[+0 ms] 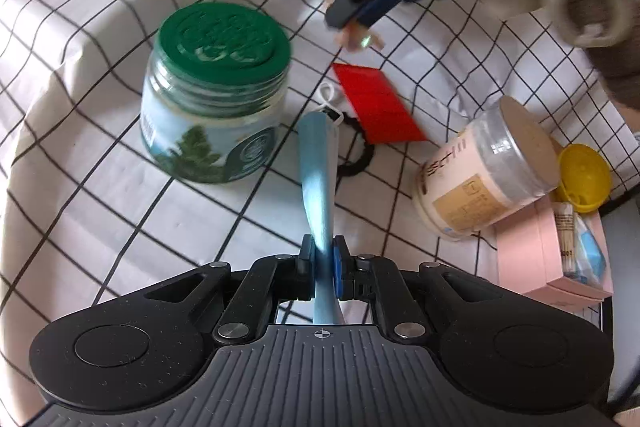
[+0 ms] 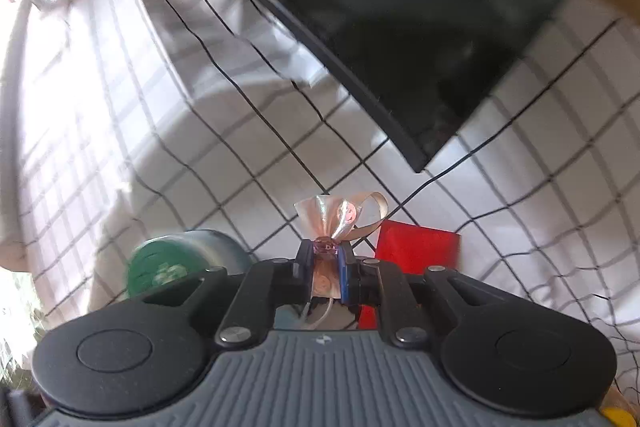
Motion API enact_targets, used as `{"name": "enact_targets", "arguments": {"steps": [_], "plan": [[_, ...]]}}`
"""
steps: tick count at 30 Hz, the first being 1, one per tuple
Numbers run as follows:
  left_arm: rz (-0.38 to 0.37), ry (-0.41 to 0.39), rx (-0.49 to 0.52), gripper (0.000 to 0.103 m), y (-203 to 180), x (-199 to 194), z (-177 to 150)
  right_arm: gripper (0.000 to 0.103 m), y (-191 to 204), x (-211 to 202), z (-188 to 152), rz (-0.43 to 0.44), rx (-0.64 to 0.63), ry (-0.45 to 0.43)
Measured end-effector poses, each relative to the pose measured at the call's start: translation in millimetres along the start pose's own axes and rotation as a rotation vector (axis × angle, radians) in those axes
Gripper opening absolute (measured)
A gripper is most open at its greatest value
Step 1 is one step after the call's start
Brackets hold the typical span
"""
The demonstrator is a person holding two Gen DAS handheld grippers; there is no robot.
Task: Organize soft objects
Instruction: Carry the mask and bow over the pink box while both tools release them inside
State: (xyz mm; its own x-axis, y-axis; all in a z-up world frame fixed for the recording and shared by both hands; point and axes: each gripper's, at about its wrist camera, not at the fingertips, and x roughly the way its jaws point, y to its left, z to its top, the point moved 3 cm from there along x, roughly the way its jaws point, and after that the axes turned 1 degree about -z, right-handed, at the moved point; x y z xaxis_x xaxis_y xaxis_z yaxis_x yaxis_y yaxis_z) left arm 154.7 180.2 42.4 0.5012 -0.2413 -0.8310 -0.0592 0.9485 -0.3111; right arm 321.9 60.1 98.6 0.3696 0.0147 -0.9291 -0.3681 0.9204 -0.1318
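In the left wrist view my left gripper (image 1: 323, 255) is shut on a light blue folded face mask (image 1: 318, 167). The mask stretches away from the jaws over the checked cloth (image 1: 100, 187), with white ear loops at its far end. My right gripper (image 2: 325, 259) is shut on a pink satin ribbon bow (image 2: 332, 215) with a small pink bead at its knot; the loops fan out beyond the fingertips. The left wrist view also shows the right gripper (image 1: 352, 19) blurred at the top, above the cloth, with the bow (image 1: 362, 41) hanging from its tips.
A glass jar with a green lid (image 1: 218, 95) stands left of the mask. A red card (image 1: 378, 105) and a black ring (image 1: 356, 159) lie beside it. A pale tub (image 1: 488, 179) lies on its side near a yellow cup (image 1: 584, 179) and a pink box (image 1: 552, 255). A dark flat panel (image 2: 400, 7) lies behind.
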Motion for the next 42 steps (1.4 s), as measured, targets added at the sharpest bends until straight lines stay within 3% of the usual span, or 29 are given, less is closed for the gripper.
{"name": "enact_targets", "arguments": {"steps": [8, 15, 19, 25, 30, 34, 39, 42], "plan": [[-0.033, -0.093, 0.076, 0.010, -20.9, -39.6, 19.9, 0.012, 6.6, -82.1, -17.7, -0.028, 0.028, -0.170], [-0.008, -0.211, 0.144, 0.010, -35.8, -87.2, 52.6, 0.012, 2.8, -170.7, -57.1, -0.041, 0.103, -0.367], [-0.025, -0.262, 0.168, 0.010, -47.3, -109.8, 63.0, 0.012, -7.4, -209.1, -83.1, -0.092, 0.133, -0.502], [-0.082, -0.277, 0.245, 0.010, -84.6, -122.6, 72.0, 0.012, -31.8, -244.7, -131.6, -0.163, 0.234, -0.625], [-0.155, -0.291, 0.300, 0.010, -127.5, -124.3, 78.9, 0.012, -66.5, -271.0, -180.0, -0.164, 0.366, -0.714], [-0.208, -0.265, 0.357, 0.010, -163.8, -110.6, 71.1, 0.012, -91.0, -274.2, -209.0, -0.157, 0.468, -0.739], [-0.261, -0.211, 0.400, 0.010, -197.5, -86.5, 54.7, 0.012, -114.7, -273.6, -241.8, -0.221, 0.558, -0.784], [-0.309, -0.229, 0.396, 0.010, -206.3, -81.6, 52.0, 0.012, -124.7, -276.1, -264.4, -0.267, 0.587, -0.824]]}}
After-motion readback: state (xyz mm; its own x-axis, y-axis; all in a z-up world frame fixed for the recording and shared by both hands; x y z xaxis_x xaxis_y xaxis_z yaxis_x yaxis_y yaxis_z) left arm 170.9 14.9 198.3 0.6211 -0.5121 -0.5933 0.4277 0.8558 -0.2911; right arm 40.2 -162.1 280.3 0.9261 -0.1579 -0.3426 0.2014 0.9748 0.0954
